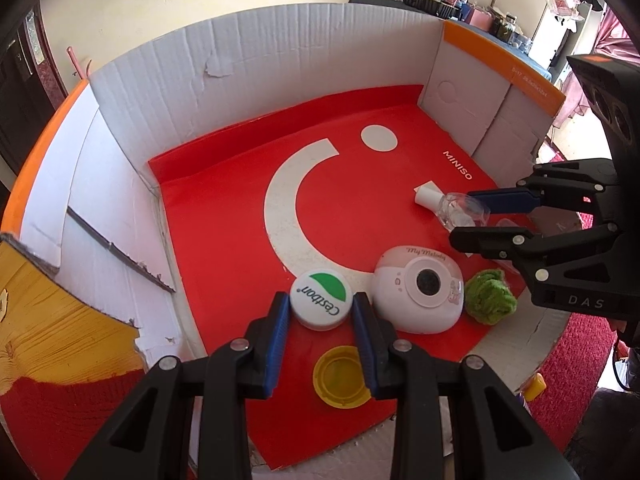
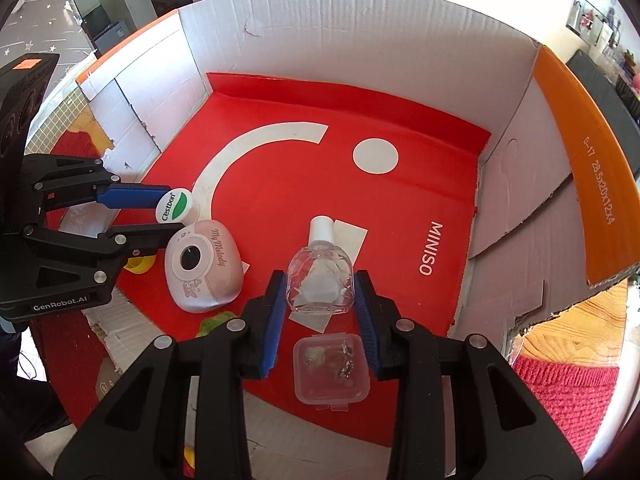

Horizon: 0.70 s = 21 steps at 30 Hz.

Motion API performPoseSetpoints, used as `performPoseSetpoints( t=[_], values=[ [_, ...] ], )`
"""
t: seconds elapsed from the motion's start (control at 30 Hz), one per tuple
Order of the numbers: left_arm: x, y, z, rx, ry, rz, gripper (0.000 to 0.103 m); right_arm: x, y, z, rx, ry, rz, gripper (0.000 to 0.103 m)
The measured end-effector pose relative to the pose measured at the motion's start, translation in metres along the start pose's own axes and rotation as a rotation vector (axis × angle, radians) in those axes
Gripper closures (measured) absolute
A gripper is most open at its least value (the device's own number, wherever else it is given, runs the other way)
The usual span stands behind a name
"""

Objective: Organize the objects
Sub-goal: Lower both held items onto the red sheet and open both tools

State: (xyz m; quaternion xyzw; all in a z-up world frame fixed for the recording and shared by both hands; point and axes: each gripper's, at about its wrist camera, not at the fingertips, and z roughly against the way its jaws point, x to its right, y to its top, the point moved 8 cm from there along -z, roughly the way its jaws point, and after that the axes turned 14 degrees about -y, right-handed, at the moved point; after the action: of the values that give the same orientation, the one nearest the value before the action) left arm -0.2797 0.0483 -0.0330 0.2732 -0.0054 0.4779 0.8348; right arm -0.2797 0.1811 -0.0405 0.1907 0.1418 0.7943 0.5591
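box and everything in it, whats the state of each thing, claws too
cardboard box: open, near side folded flat
Cestbon cap: lying printed face up, between the left claw's pads
left claw: shut on the cap
clear bottle: lying on its side, white cap on
right claw: shut on the bottle
yellow lid: hollow side up
small clear container: lid closed
My Melody camera: lying loose
green cloth: crumpled

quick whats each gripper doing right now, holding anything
Left gripper: shut on the white Cestbon cap.
Right gripper: shut on the clear glass bottle.
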Motion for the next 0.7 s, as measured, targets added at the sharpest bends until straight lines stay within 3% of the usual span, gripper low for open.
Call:
performPoseSetpoints(
  t=[0.37,0.5,0.7],
  values=[
    [0.000,0.002,-0.001,-0.001,0.003,-0.005,0.069,-0.005,-0.001,-0.001,-0.006,-0.012,0.016,0.069],
    [0.000,0.002,-0.002,0.000,0.003,-0.004,0.069,-0.010,-0.001,-0.001,-0.008,-0.006,0.029,0.057],
    [0.002,0.004,0.001,0.009,-0.005,-0.004,0.064,-0.011,-0.003,0.000,-0.005,-0.005,0.027,0.057]
  ],
)
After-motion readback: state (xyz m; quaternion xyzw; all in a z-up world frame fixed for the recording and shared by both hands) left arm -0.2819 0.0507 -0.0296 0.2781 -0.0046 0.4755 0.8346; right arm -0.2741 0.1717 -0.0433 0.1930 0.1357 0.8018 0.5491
